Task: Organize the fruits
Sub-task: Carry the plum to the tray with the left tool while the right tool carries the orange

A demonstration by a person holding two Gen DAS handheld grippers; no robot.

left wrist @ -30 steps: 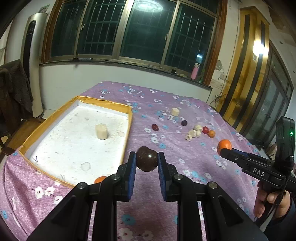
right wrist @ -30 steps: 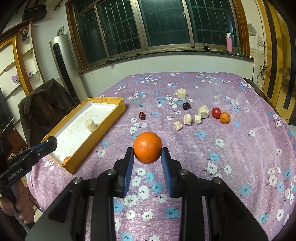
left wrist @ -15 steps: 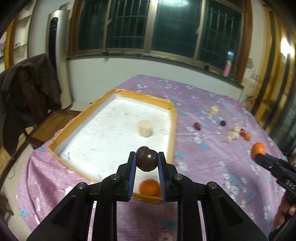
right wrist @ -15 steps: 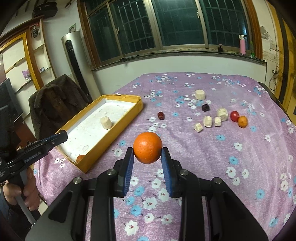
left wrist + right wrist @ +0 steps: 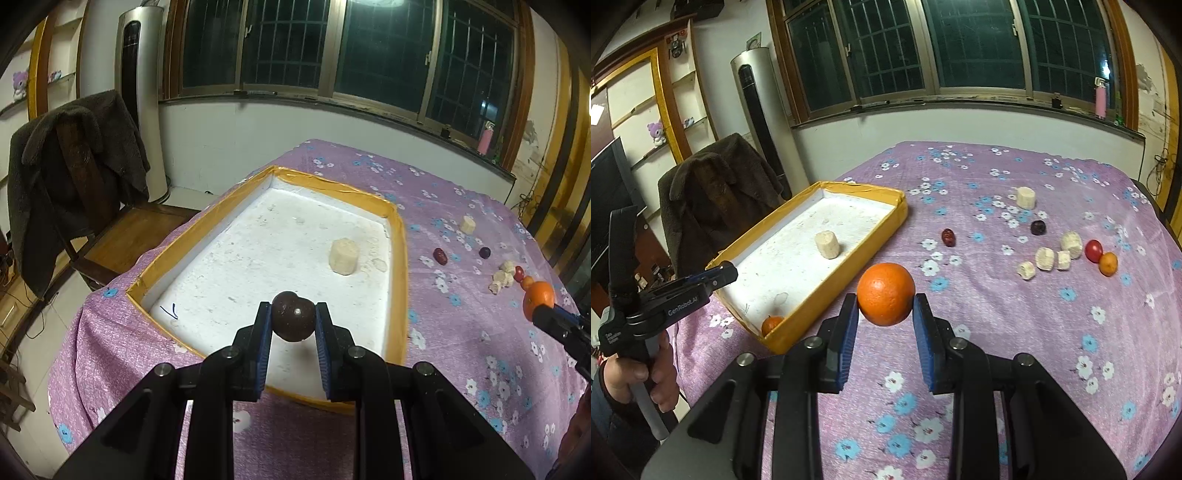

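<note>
We hold the left tongs [image 5: 293,322] closed on a dark brown round fruit [image 5: 293,320], its blue pads pressing both sides, and it hangs over the near end of the yellow-rimmed tray [image 5: 400,258] with the white floor. Inside that tray a pale banana chunk [image 5: 344,256] stands upright toward the far right side, and from the right wrist view a small orange fruit [image 5: 772,324] sits in the tray's near corner, against the wall. Our right tongs [image 5: 885,316] are clamped on a large orange [image 5: 885,294], held above the purple flowered cloth of the table [image 5: 997,332], just to the right of the tray and apart from it. Farther back on the cloth, well away from the tray, lie the loose pieces: a red date [image 5: 948,237], a dark purple berry [image 5: 1037,227], another upright banana chunk [image 5: 1025,197] behind them, and a cluster of four small banana pieces [image 5: 1052,256] with a red cherry tomato [image 5: 1093,250] touching a little orange kumquat [image 5: 1108,263] at its right end. In the right wrist view the left tongs reach in over the tray's near left rim, a hand [image 5: 646,376] wrapped around the handle. A brown coat [image 5: 66,173] is draped over a chair beside the table.
</note>
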